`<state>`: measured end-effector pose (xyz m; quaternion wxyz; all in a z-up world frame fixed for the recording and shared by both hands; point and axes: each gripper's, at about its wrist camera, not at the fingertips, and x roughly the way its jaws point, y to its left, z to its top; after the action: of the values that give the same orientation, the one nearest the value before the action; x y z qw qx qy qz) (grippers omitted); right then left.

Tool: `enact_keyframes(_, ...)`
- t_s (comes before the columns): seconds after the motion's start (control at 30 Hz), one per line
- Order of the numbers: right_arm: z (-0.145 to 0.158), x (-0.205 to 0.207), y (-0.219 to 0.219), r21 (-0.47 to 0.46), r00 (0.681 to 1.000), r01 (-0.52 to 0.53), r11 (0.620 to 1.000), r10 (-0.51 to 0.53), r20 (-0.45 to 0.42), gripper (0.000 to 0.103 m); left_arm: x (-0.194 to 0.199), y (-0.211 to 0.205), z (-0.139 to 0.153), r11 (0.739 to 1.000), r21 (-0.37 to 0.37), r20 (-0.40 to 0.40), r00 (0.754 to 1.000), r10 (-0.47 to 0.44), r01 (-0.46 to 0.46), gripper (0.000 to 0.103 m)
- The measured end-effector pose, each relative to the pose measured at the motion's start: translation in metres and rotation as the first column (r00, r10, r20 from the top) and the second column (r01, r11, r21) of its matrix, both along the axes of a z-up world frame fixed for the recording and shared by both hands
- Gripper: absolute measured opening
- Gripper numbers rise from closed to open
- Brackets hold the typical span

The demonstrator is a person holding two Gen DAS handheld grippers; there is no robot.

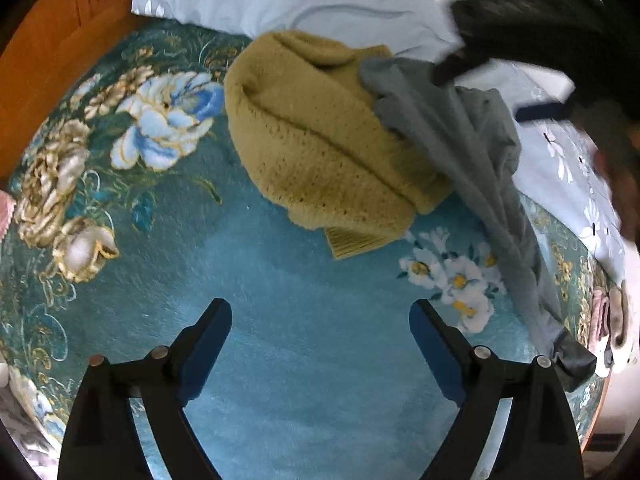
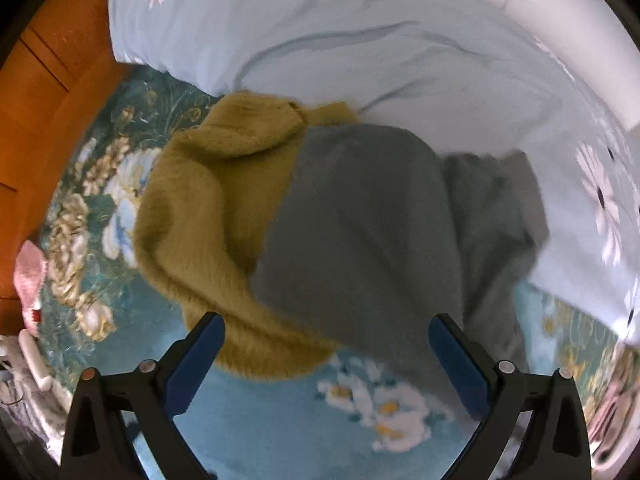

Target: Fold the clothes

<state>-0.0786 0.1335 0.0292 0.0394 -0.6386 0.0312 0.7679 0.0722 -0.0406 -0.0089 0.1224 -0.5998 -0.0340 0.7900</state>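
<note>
A fuzzy mustard knit sweater [image 1: 320,140] lies bunched on the teal floral blanket [image 1: 280,320]. A grey garment [image 1: 460,132] is draped over its right side and trails down to the right. My left gripper [image 1: 319,308] is open above bare blanket, short of the sweater's hem, with nothing between its fingers. In the right wrist view the sweater [image 2: 208,208] sits left and the grey garment [image 2: 360,232] centre. My right gripper [image 2: 325,318] is open just above the grey cloth. The left wrist view shows it as a blurred dark gripper [image 1: 492,88] over the grey garment's top.
A pale blue duvet with white flowers [image 2: 360,48] borders the clothes at the back and right. Orange wooden floor [image 1: 48,60] lies to the left. A pink item [image 2: 28,272] sits at the blanket's left edge. A white glossy surface [image 2: 580,40] is at the far right.
</note>
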Motion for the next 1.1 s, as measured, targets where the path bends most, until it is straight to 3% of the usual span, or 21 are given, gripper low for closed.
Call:
enact_keyframes(0.17,-0.030,-0.040,-0.011,0.025,0.999,0.003,1.000,-0.005,0.051,0.098,-0.005,-0.011,-0.015,1.000,-0.014,0.030,0.999,0.028,-0.028,0.091)
enact_keyframes(0.3,-0.050,-0.055,-0.014,0.081,0.995,-0.003,0.997,-0.005,0.101,0.074,-0.013,-0.025,-0.021,0.998,-0.033,0.045,0.998,0.053,-0.052,0.091)
enact_keyframes(0.37,-0.057,-0.059,-0.009,0.104,0.991,0.018,0.994,-0.031,0.128,0.070,-0.016,-0.034,-0.022,0.996,-0.043,0.053,0.996,0.078,-0.076,0.091)
enact_keyframes(0.4,-0.059,-0.059,-0.007,0.104,0.990,0.028,0.994,-0.042,0.135,0.064,-0.018,-0.039,-0.023,0.995,-0.047,0.059,0.994,0.092,-0.089,0.091)
enact_keyframes(0.47,-0.057,-0.057,-0.004,0.112,0.990,0.024,0.993,-0.039,0.138,0.042,-0.017,-0.049,-0.024,0.992,-0.052,0.068,0.990,0.122,-0.118,0.091)
enact_keyframes(0.53,-0.042,-0.041,0.010,0.098,0.990,0.061,0.993,-0.073,0.121,0.011,-0.017,-0.057,-0.024,0.989,-0.053,0.071,0.988,0.141,-0.137,0.091)
enact_keyframes(0.63,-0.020,-0.016,0.032,0.075,0.987,0.121,0.990,-0.127,0.096,0.006,-0.018,-0.063,-0.019,0.987,-0.043,0.066,0.985,0.158,-0.155,0.091)
enact_keyframes(0.87,0.032,0.044,0.083,0.015,0.966,0.255,0.967,-0.255,0.041,0.004,-0.015,-0.054,0.008,0.993,-0.001,0.019,0.992,0.122,-0.122,0.091)
enact_keyframes(1.1,0.113,0.139,0.135,-0.095,0.914,0.386,0.918,-0.394,-0.098,0.004,0.002,-0.041,0.041,0.996,0.038,-0.038,0.996,0.080,-0.078,0.091)
